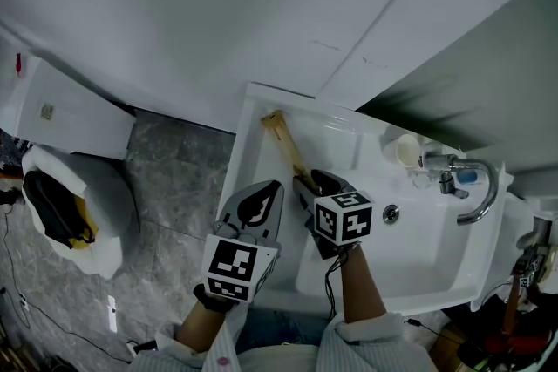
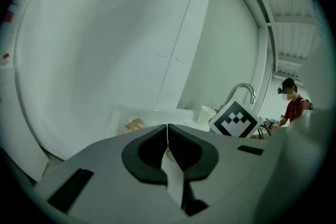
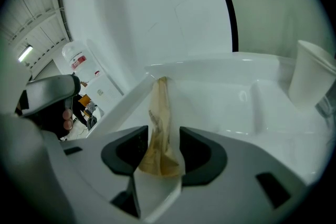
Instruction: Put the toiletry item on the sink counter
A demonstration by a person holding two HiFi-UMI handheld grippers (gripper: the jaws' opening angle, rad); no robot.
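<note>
Right claw (image 3: 164, 139) stands wide around the packet (image 3: 159, 107) lying on the surface (image 3: 210, 89); left claw (image 2: 167, 135) closed, empty.

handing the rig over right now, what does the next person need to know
Left gripper: shut, empty, near the sink counter's left edge.
Right gripper: open, the tan packet lies between its jaws, unclamped.
Packet: lying on the counter, left of the basin.
Done: packet looks placed.
Left: probably just draw the right gripper back without dragging it.
</note>
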